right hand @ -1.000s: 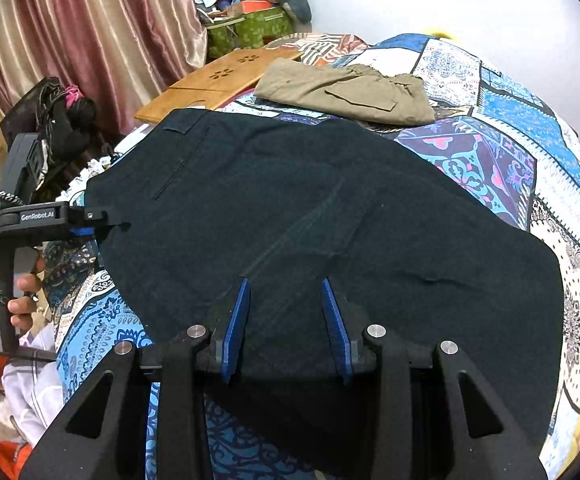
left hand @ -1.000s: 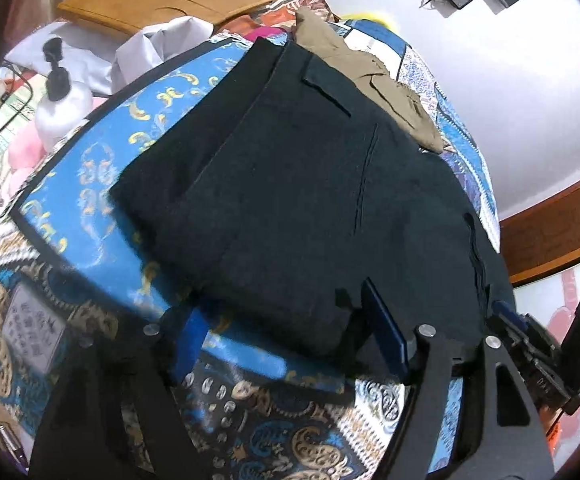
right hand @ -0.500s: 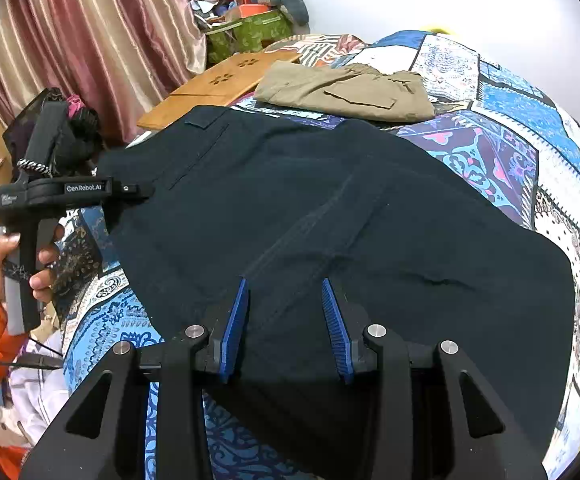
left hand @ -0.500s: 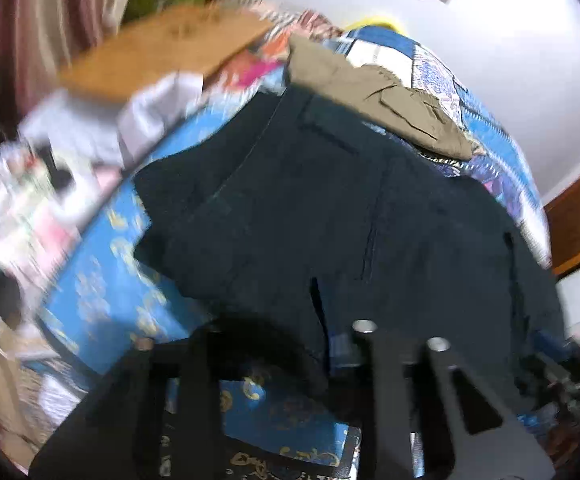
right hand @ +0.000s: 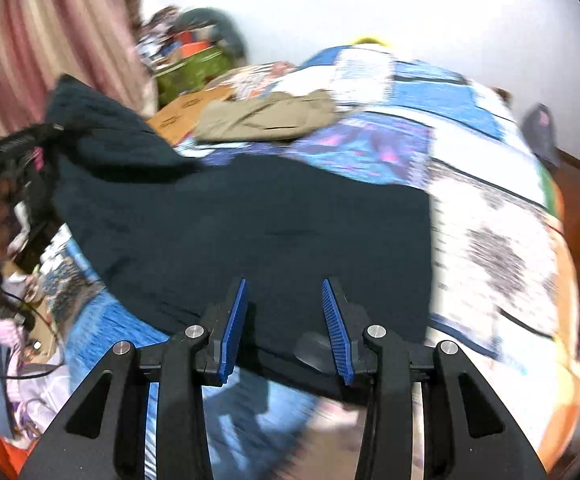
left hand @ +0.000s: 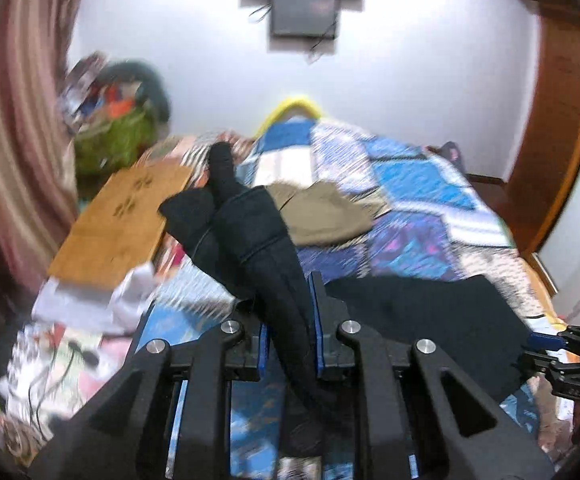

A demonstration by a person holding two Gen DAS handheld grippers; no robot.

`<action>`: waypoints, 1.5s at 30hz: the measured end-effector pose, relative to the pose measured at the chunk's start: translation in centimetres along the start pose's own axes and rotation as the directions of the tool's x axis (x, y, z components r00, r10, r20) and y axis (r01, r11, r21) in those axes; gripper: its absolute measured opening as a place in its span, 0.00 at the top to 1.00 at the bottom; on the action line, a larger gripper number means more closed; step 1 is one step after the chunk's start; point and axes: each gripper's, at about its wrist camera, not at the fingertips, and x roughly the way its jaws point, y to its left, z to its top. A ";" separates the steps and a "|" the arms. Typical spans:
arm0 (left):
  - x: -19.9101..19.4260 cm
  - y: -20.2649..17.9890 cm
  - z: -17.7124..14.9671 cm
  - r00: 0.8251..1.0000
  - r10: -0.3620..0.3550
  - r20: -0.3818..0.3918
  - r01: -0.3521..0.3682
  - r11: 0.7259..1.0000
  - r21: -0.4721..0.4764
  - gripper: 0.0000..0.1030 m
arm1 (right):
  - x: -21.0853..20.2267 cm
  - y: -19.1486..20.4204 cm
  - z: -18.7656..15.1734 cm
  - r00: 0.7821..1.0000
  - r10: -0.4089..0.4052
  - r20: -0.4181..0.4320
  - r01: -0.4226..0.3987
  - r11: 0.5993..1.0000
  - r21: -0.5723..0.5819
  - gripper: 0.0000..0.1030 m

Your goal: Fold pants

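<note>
The pants [right hand: 250,220] lie across the near half of the bed [right hand: 490,208], their edge at nine o'clock lifted off it in the left gripper [left hand: 290,332]. Behind them, toward twelve o'clock, a second garment [right hand: 266,118] lies on the bed. A board [left hand: 122,224] sits at ten o'clock of the pants, a curtain [left hand: 6,140] beyond it. The right gripper [right hand: 284,328] hangs over the pants' six o'clock edge.

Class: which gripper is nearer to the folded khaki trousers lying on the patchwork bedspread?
Left. The left gripper, clamping the black pants, reaches closer to the khaki trousers; the right gripper sits farther back.
</note>
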 end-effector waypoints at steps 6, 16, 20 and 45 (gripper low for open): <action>-1.3 -5.4 2.8 0.995 -0.090 0.052 0.086 0.994 0.071 0.84 | 0.6 -4.2 -2.2 0.999 -0.010 -0.033 0.014 0.994 0.113 0.61; 0.6 -15.2 2.9 0.973 -0.229 -0.013 0.227 0.954 0.194 0.85 | 1.1 -4.6 -2.9 0.999 0.041 0.014 -0.043 0.986 0.159 0.60; 1.8 -18.9 1.2 0.960 -0.273 -0.067 0.281 0.931 0.232 0.85 | 0.9 -4.5 -3.2 0.999 0.049 0.021 -0.052 0.985 0.167 0.60; 4.3 -23.9 -6.9 0.866 -0.343 -0.364 0.442 0.865 0.236 0.41 | -6.8 -5.1 -4.3 0.993 -0.070 0.099 0.053 0.984 0.169 0.60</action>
